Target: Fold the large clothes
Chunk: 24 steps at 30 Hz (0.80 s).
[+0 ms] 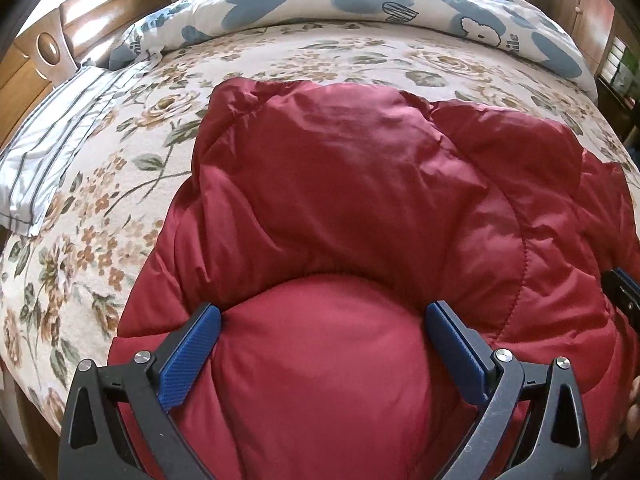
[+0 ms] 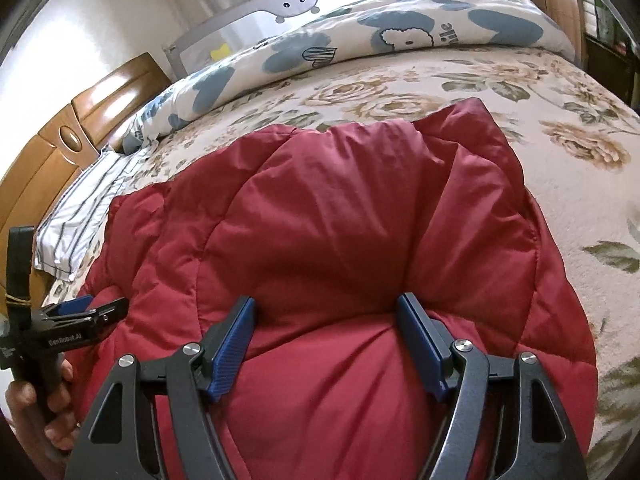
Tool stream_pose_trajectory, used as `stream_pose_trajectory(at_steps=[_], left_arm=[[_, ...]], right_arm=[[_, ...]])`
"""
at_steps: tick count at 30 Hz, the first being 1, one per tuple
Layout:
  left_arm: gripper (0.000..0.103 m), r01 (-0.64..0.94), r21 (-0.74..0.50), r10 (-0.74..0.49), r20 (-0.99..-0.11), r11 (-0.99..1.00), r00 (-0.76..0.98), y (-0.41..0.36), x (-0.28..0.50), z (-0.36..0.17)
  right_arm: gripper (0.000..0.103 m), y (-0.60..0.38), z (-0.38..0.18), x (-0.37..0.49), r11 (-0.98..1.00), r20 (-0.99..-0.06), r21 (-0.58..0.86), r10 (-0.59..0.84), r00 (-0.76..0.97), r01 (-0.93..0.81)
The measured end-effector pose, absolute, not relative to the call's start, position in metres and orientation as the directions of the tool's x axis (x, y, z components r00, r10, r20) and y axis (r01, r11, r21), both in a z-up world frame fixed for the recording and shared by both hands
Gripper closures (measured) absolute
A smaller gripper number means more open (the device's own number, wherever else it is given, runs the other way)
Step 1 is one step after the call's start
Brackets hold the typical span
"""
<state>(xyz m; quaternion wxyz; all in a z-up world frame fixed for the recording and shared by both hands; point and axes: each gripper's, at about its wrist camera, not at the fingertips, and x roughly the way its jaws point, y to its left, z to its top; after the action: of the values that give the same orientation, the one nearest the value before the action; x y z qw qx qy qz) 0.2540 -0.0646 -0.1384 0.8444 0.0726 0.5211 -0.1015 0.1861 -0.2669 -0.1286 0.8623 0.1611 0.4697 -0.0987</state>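
Left wrist view: left tongs (image 1: pixel 322 316) and right tongs (image 2: pixel 326 312) each clamp a thick bunch of the red padded jacket (image 1: pixel 360 184) near its edge, seemingly to fold it across the floral bed (image 1: pixel 120 168).

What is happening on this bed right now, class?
A person is folding a puffy red jacket on a bed with a floral sheet, holding a gripper in each hand. The left gripper and the right gripper each have a thick bulge of the jacket's padding between wide-set jaws, near its close edge. The jacket lies bunched up, not yet a neat fold. A striped pillow and a blue-patterned duvet lie beyond it.
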Motion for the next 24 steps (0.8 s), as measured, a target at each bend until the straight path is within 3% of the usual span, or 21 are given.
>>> stream_pose_trajectory(at_steps=[12, 24], left_arm=[[0.000, 0.233, 0.011, -0.098, -0.887, 0.972, 0.452, -0.063, 0.240, -0.130], [0.001, 0.277, -0.015, -0.148, -0.872, 0.961, 0.466, -0.044, 0.168, -0.095]], right_arm=[[0.029, -0.266, -0.130, 0.186, 0.936, -0.836, 0.162, -0.038, 0.547, 0.313], [0.029, -0.265, -0.130, 0.186, 0.934, -0.838, 0.164, -0.039, 0.545, 0.319]])
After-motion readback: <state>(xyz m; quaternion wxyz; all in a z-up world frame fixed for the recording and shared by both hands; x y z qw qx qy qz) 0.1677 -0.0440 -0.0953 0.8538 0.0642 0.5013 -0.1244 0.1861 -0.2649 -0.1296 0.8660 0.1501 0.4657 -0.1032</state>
